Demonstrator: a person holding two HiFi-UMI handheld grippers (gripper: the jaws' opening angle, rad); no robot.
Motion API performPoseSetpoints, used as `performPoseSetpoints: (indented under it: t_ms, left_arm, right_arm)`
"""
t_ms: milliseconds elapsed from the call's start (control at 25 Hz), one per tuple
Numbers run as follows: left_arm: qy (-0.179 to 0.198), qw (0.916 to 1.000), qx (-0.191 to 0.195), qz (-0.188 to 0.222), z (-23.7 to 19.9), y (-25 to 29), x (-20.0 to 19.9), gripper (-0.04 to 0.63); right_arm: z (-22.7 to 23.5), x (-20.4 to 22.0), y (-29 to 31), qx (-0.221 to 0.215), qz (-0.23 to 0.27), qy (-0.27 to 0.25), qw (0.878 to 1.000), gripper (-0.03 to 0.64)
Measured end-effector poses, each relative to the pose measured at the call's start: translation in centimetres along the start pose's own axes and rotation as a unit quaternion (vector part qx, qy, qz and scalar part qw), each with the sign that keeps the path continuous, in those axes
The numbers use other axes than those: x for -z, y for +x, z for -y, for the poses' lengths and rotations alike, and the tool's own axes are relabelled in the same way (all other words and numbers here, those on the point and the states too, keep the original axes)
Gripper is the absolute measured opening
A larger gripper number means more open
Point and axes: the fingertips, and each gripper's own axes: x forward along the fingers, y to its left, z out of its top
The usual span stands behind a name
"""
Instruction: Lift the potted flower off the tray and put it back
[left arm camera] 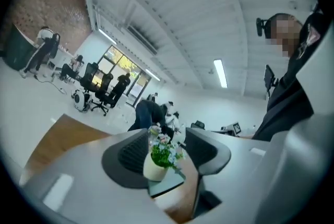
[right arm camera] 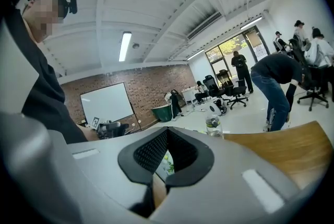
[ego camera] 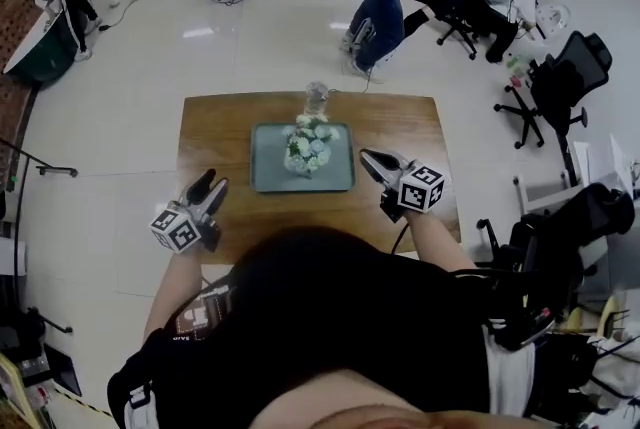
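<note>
Office chairs and busy people are filling the bright room around a wooden table (ego camera: 210, 127). The potted flower (ego camera: 308, 147) is standing upright in the middle of the gray tray (ego camera: 265, 179), just where the job wants it. That could be before a lift or after the putting back. A bottle (ego camera: 317, 97) is standing just behind the tray. The left gripper (ego camera: 212, 184) is hovering off to one side, with its jaws partly apart and holding nothing. The right gripper (ego camera: 370, 159) is hovering beside the tray, with its jaws pressed together and empty.
</note>
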Motion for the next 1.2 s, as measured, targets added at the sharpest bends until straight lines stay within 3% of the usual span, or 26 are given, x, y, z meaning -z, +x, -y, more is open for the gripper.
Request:
performPoseSetpoints:
  t_ms: [120,280,520,1200]
  left_arm:
    - [0.009,0.9996,-0.004,0.027,0.1,-1.9,-1.5,0.089]
    - [0.004,0.9990,-0.042,0.014,-1.5,-3.3,-0.3,0.002]
    - [-0.010,0.9994,-0.031,0.009,-1.4,-2.3,0.6,0.002]
    - [-0.035,0.9993,-0.002,-0.010,0.2,-0.1,1.8,0.002]
  right_arm:
    - [-0.5,-0.2,1.4,-0.017,0.002,0.015,1.000,0.014]
    - [-1.2,-0.2,2.7,-0.042,0.024,0.062,0.997,0.012]
    - [-1.6,2.7,2.5,-0.035,-0.019,0.049,0.998,0.012]
    - [-0.5,5.2,-0.9,0.000,-0.032,0.050,0.998,0.012]
